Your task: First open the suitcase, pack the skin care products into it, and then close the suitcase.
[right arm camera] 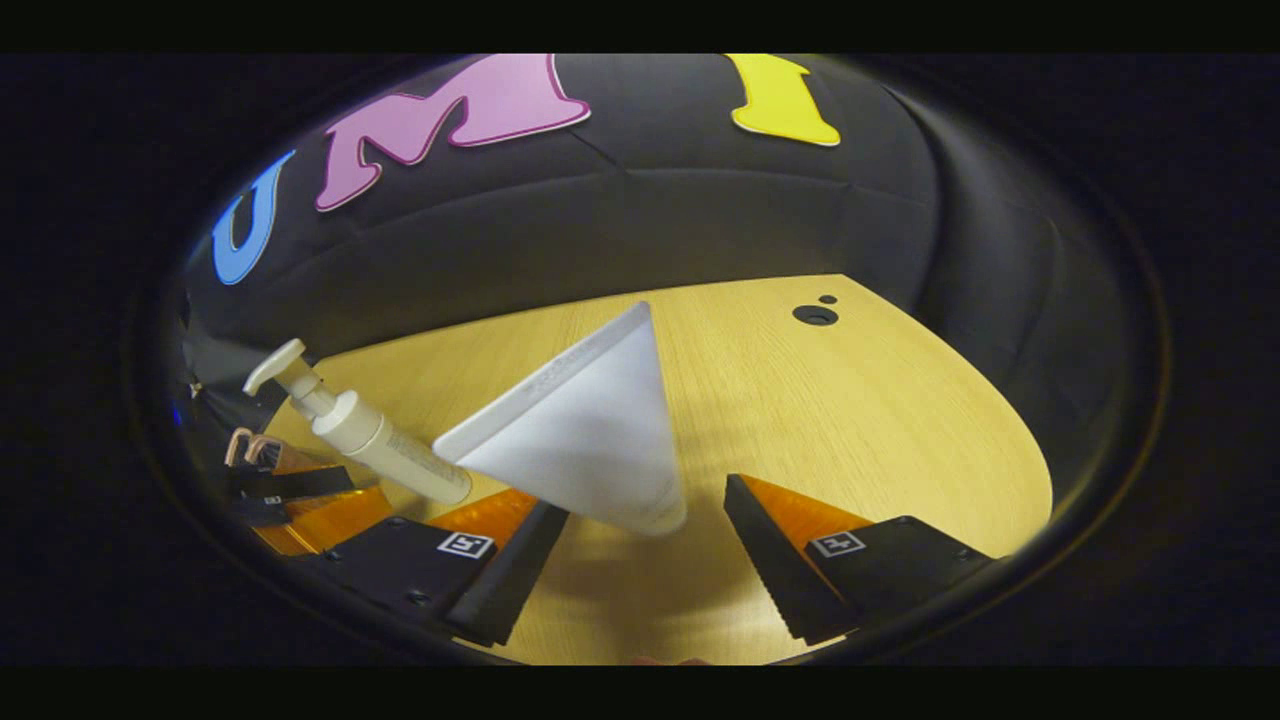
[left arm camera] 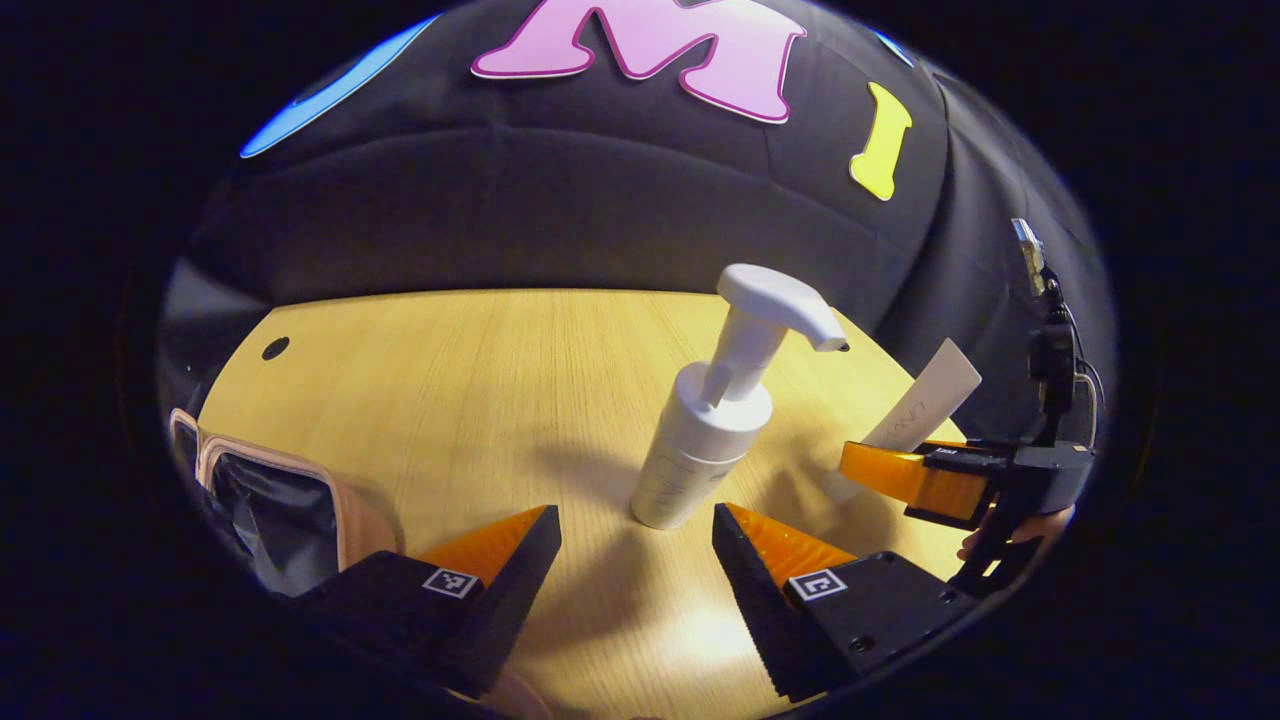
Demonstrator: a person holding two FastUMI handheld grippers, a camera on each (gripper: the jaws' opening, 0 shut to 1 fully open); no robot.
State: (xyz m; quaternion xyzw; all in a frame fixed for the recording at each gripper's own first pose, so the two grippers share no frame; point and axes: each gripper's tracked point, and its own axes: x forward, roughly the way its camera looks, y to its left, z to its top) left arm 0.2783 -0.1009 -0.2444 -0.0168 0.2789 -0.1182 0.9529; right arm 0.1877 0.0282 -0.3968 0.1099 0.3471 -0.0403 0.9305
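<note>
Wooden table [left arm camera: 480, 400] carries a white pump bottle [left arm camera: 710, 430], which stands upright near the middle, its nozzle turned to the right. In the left gripper view the left gripper [left arm camera: 635, 560] sits low with its jaws apart, and the bottle's base stands just beyond the gap between the fingertips, touching neither. At the left edge, an open suitcase [left arm camera: 270, 500] shows a pale pink rim and dark lining. To the right, the right gripper [left arm camera: 900, 478] appears side-on with a white tube [left arm camera: 925, 400] rising tilted from it.

In the right gripper view the tube [right arm camera: 590, 430] fans wide toward the far side, and its narrow cap end hangs between the spread fingers; whether they press on it I cannot tell. The pump bottle [right arm camera: 370, 435] shows at the left, with the left gripper [right arm camera: 300, 500] below it
</note>
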